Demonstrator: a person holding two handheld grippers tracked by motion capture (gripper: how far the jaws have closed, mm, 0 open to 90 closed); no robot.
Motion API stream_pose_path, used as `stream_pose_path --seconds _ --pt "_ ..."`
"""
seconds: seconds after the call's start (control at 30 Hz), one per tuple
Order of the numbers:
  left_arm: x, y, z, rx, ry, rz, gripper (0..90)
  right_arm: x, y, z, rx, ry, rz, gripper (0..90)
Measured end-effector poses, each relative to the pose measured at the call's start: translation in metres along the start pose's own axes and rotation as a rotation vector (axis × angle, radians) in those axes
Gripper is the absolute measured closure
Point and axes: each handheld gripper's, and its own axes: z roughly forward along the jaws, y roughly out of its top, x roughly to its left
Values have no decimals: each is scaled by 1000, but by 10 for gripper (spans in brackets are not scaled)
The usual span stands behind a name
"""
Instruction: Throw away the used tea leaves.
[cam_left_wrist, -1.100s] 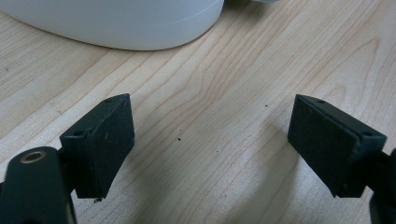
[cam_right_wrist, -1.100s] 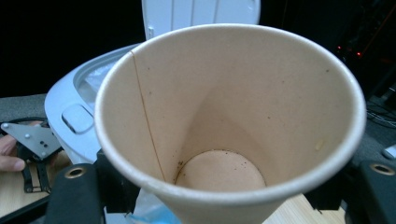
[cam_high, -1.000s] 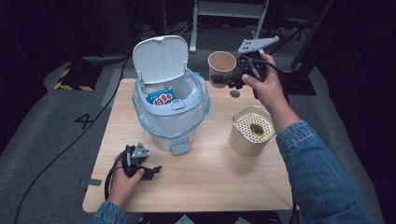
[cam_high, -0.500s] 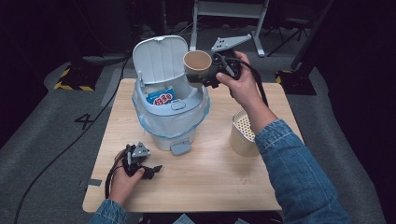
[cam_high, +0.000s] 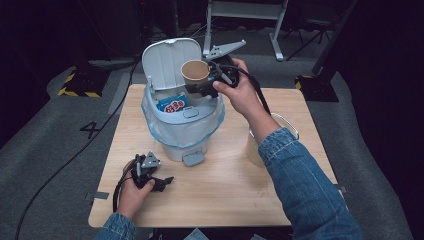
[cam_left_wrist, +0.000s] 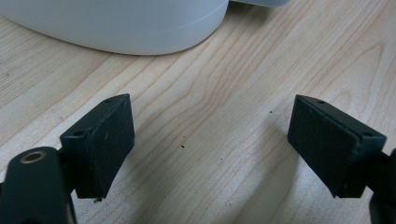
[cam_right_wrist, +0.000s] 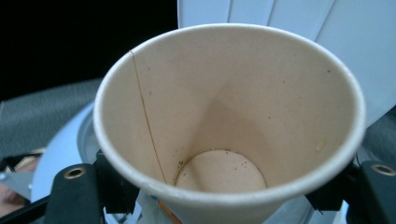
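Paper makes up the one cup (cam_high: 195, 73) we hold tilted over the one open pedal bin (cam_high: 182, 131); our right gripper (cam_high: 206, 85) clamps its wall, the cup at ten o'clock from that hand. Our left gripper (cam_high: 159, 183) rests wide open, holding nothing, on the table (cam_high: 235, 185). One beige canister (cam_high: 256, 148) stands at three o'clock of the bin.

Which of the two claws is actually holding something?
The right claw, up over the open bin, grips a paper cup. The left claw rests open on the table, holding nothing.

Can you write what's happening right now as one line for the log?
right tool: shut on brown paper cup, above open white plastic bin | left tool: open, empty, on light wooden table | cup: not dropped yet
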Motion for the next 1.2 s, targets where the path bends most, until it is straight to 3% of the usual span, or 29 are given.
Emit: stream_pose_path --seconds 0.1,0.27,0.37,0.43,0.53,0.6,1.2 --pt "0 0 0 1 0 3 151 2 0 7 53 -9 -13 278" --pt "0 0 0 2 1 1 152 5 0 16 65 -4 -11 270" --pt "-1 0 0 2 3 0 152 8 -3 23 36 -27 -49 110" --pt "0 0 0 3 2 0 152 11 -5 25 12 -51 -78 190" --pt "-1 0 0 3 2 0 152 14 -4 26 -8 -70 -71 146" --pt "0 0 0 3 2 0 152 14 -4 23 -22 -70 -86 163" --pt "0 0 0 2 1 2 152 3 -7 -27 -91 -114 -24 204"
